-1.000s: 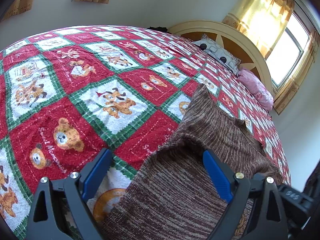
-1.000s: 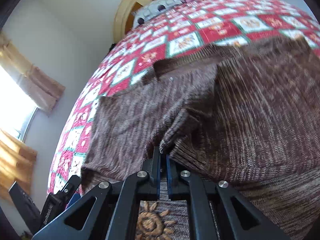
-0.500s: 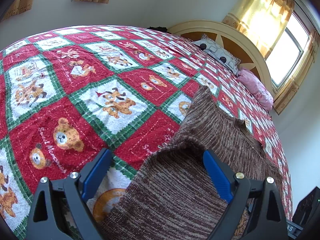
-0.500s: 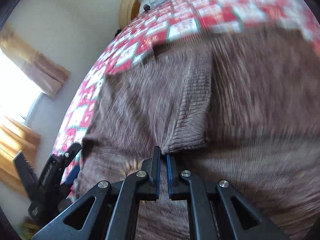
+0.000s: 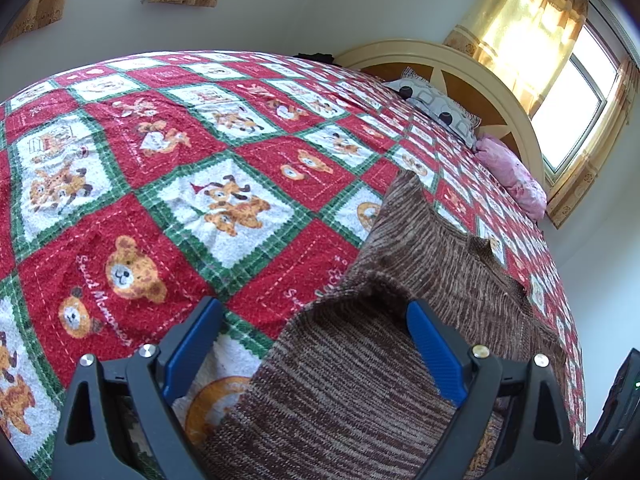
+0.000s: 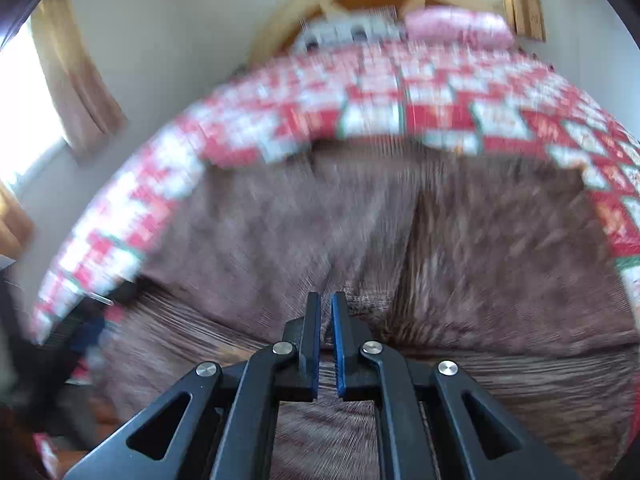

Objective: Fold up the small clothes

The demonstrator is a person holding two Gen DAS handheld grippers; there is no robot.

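A brown knitted sweater (image 5: pixel 432 256) lies spread on the bed's red, white and green bear quilt (image 5: pixel 224 184). My left gripper (image 5: pixel 316 328) is open and hovers over the sweater's near left edge, its blue pads apart and holding nothing. In the right wrist view the picture is blurred by motion. The sweater (image 6: pixel 500 264) fills the middle there. My right gripper (image 6: pixel 326 312) has its jaws nearly together, over a fold of the knit; whether cloth is pinched between them is not clear.
A cream round headboard (image 5: pixel 460 64) stands at the far end with a spotted grey pillow (image 5: pixel 436 108) and a pink pillow (image 5: pixel 516 176). Curtained windows (image 5: pixel 576 92) are on the walls. The left gripper shows blurred at the left edge of the right wrist view (image 6: pixel 88 320).
My right gripper has swung across the sweater, so its view now faces the headboard and is blurred. My left gripper has stayed still and open.
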